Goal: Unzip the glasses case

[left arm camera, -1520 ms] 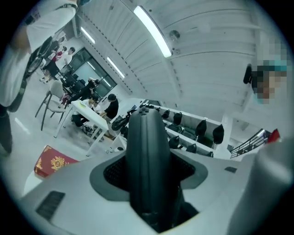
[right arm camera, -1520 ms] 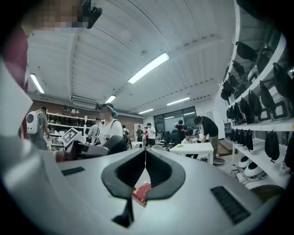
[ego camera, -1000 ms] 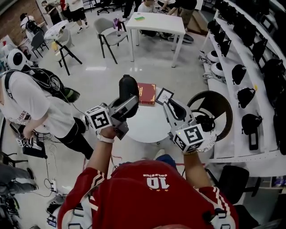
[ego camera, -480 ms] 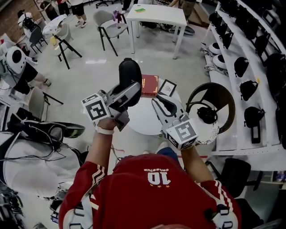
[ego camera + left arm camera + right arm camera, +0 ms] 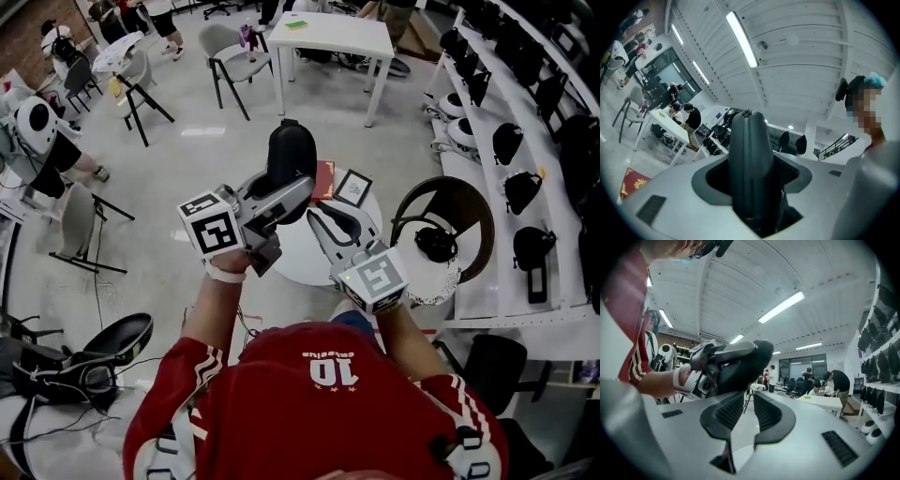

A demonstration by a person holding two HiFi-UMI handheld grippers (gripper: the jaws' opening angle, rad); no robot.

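Note:
The black glasses case is lifted off the table, upright, with my left gripper shut on its lower part. In the left gripper view the case fills the gap between the jaws, narrow edge toward the camera. My right gripper hovers just right of the case and below it, jaws open and empty. In the right gripper view the case hangs up and left of the open jaws, apart from them, and the left gripper clamps it from the left.
Beneath the grippers is a small round white table with a red book and a framed card. A dark round chair stands to the right, shelves of black gear beyond it, and a white desk far off.
My left gripper has risen and shifted right with the case held in it. My right gripper has moved left, closer under the case. Both jaws stand as before.

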